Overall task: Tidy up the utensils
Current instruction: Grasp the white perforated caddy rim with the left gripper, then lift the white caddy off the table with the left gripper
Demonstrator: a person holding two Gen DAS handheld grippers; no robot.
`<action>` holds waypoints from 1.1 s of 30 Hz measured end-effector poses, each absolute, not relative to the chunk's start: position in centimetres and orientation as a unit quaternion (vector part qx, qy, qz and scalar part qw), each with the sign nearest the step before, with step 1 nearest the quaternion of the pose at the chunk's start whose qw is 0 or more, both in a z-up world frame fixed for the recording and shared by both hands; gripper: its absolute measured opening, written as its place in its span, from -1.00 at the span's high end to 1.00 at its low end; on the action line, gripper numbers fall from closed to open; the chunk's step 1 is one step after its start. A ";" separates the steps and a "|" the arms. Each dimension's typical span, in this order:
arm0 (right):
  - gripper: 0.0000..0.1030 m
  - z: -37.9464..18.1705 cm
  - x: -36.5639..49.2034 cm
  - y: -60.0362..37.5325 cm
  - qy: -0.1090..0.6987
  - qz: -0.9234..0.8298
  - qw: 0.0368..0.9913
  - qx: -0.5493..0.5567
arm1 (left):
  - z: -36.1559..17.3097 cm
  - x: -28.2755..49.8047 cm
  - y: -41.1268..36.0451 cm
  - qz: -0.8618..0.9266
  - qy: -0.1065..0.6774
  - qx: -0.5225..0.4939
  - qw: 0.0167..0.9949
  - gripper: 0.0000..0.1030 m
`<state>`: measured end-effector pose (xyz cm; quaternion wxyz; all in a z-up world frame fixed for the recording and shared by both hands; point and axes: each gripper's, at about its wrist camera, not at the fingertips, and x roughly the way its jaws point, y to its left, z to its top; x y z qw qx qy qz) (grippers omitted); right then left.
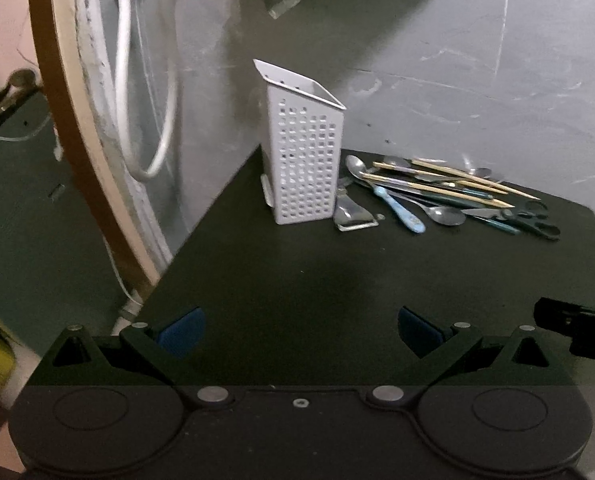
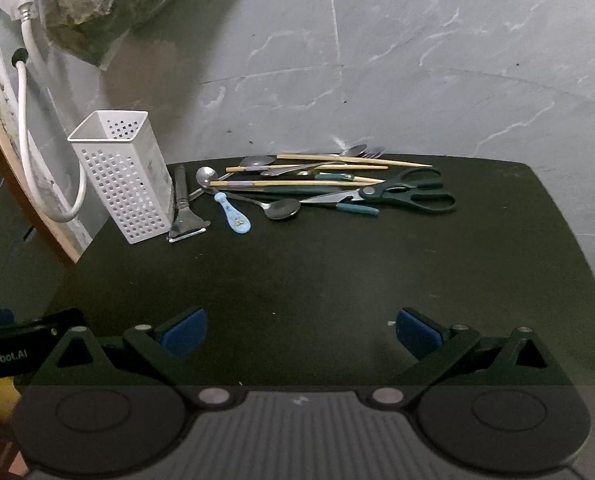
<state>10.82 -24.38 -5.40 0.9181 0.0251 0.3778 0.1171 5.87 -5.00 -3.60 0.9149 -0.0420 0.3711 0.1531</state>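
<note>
I've both tongs [image 1: 301, 330] [image 2: 301, 330] apart, empty | caddy [image 2: 125, 176] looks empty, counter's far-left corner | utensils [image 2: 321, 184] piled beside, none sorted.

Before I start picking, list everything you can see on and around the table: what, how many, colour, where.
utensil holder: 1, white perforated, upright at table's left rear; nothing seen inside
peeler: 1, metal, lying right beside the holder
small spoon: 1, light blue, right of the peeler
metal spoons: at least 3, silver, in the pile
fork: 1, silver, pile's rear
chopsticks: about 4, wooden, across the pile
scissors: 1, dark handles, pile's right end
table: 1, black
hose: 1, white, left wall
left gripper: blue pads, open
right gripper: blue pads, open
</note>
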 end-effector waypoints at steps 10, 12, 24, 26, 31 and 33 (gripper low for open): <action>-1.00 -6.5 13.1 -22.9 0.382 0.083 0.920 0.020 | -4.5 11.7 -2.7 0.176 0.286 -0.011 0.942 -0.99; -1.00 -6.1 13.4 -22.3 0.384 0.051 0.922 0.012 | -5.0 13.7 -2.4 0.166 0.269 0.006 0.949 -0.99; -1.00 -5.6 12.8 -18.7 0.388 -0.057 0.920 0.009 | -7.2 23.1 -0.2 0.161 0.255 0.042 0.953 -0.99; -1.00 -5.6 12.5 -18.2 0.388 -0.063 0.920 0.006 | -7.3 24.0 0.2 0.165 0.265 0.041 0.949 -0.99; -1.00 -5.7 11.8 -17.0 0.398 -0.065 0.915 -0.006 | -7.5 25.5 0.3 0.168 0.261 0.048 0.949 -0.99; -1.00 -5.7 11.7 -16.9 0.400 -0.063 0.914 -0.010 | -7.7 25.8 0.0 0.176 0.262 0.061 0.947 -0.98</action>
